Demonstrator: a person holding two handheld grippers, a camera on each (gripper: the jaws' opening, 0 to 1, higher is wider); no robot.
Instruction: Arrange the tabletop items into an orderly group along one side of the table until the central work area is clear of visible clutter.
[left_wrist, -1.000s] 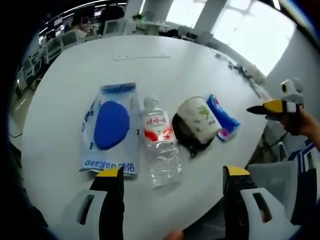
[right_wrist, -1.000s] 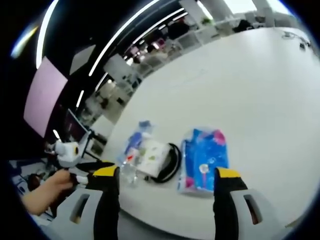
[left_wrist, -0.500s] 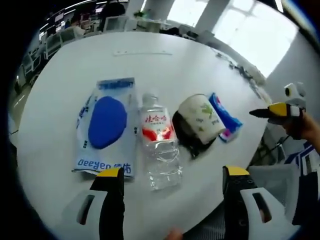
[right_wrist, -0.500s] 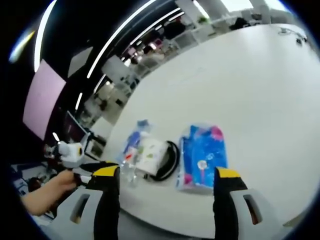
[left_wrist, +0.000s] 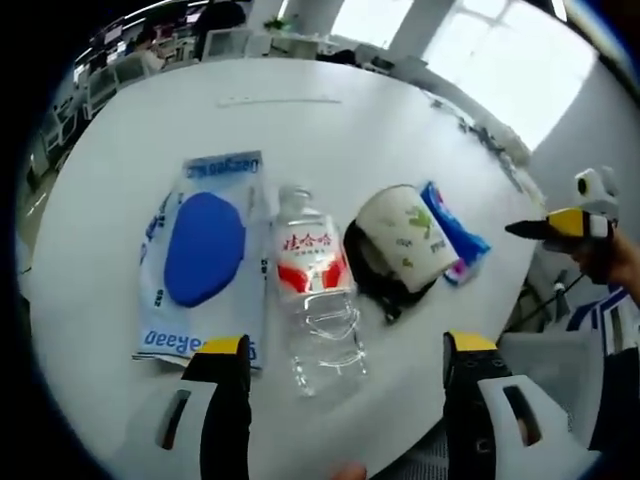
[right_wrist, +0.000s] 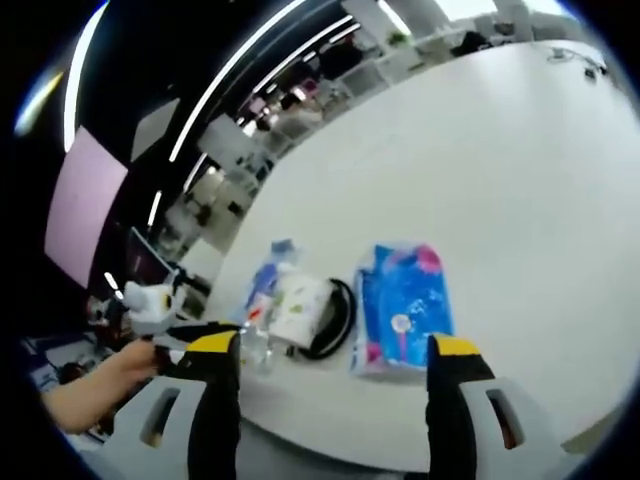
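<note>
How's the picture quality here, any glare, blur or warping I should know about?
Left gripper view: the windows at upper right are blown out white, the round white table bulges from fisheye warp, and the water bottle label stays readable. Right gripper view: softer and slightly blurred, ceiling light strips bend into arcs, the blue tissue pack is clear enough, and the far room is dim.

Blue pouch (left_wrist: 200, 258), lying bottle (left_wrist: 313, 290), paper cup (left_wrist: 405, 236), tissue pack (left_wrist: 453, 234), side by side
</note>
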